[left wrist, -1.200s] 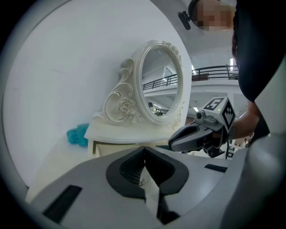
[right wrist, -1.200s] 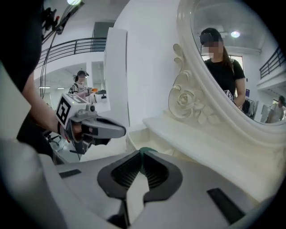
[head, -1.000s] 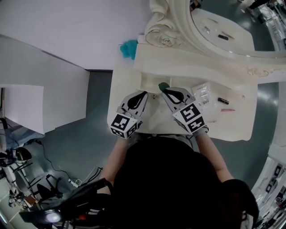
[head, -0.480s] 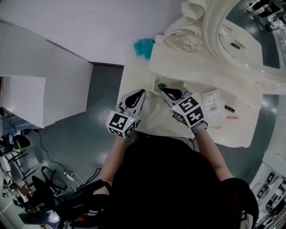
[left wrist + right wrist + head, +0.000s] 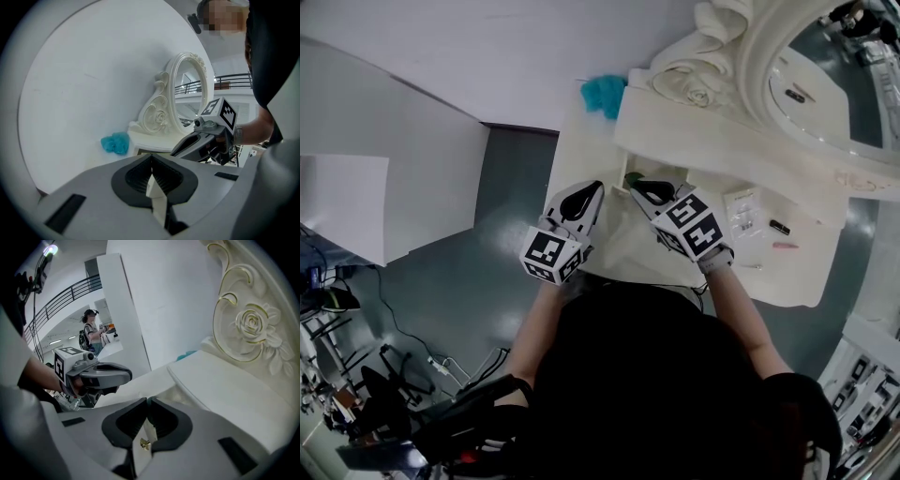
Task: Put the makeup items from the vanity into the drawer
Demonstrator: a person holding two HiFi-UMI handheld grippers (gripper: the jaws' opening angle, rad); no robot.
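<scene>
Vanity top (image 5: 581, 164): smooth cream paint, satin sheen. Mirror frame (image 5: 253, 329): glossy carved relief with gilt lines. Back left corner: fluffy teal tuft (image 5: 604, 94). Left gripper (image 5: 151, 161) and right gripper (image 5: 147, 404): matt grey plastic, with black ribbed pads (image 5: 138, 178). Knob (image 5: 145, 443): brassy metal. Floor (image 5: 506, 234): polished grey.

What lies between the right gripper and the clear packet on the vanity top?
Nothing: in the head view only a narrow strip of bare cream vanity top separates the right gripper from the clear packet.
</scene>
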